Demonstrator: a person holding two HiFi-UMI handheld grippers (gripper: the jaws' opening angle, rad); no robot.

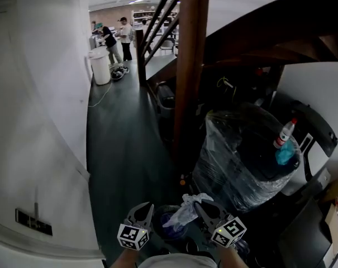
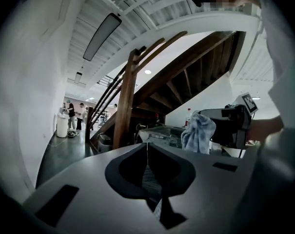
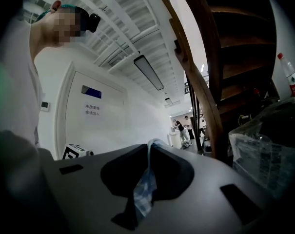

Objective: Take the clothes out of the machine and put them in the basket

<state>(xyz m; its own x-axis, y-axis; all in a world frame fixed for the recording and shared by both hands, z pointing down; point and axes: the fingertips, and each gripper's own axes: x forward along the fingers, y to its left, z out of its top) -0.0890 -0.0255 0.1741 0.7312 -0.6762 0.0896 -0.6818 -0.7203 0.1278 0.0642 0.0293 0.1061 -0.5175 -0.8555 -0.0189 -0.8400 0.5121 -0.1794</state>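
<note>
Head view has both grippers held close together, low in front of the person and pointing level over the dark floor (image 1: 124,144). I read that as a carry, not a reach. On the left, the left gripper (image 1: 142,212) has its fingers pressed together. Its own view shows what looks like a strip of dark ribbed fabric (image 2: 147,177) caught between them, though I cannot tell how much hangs below. Just to its right, a pale crumpled cloth (image 1: 186,208) bunches up between the two tools. The right gripper (image 1: 209,210) has its fingers pinched tight on a fold of it, a grip firm enough, I judge, to keep the cloth from slipping. Neither the machine nor the basket shows in any view, so the clothes are in the grippers and not yet dropped anywhere.

Around them, a white wall (image 1: 29,121) runs down the left side. The floor opens into a corridor where two people stand far off beside a white bin (image 1: 100,66). Dead ahead is a wooden stair post (image 1: 188,66), and to its right a plastic-wrapped bundle (image 1: 241,161) sits with a bottle (image 1: 284,134) on top. The post and bundle close off the way ahead and to the right, so the free way lies along the corridor to the left
</note>
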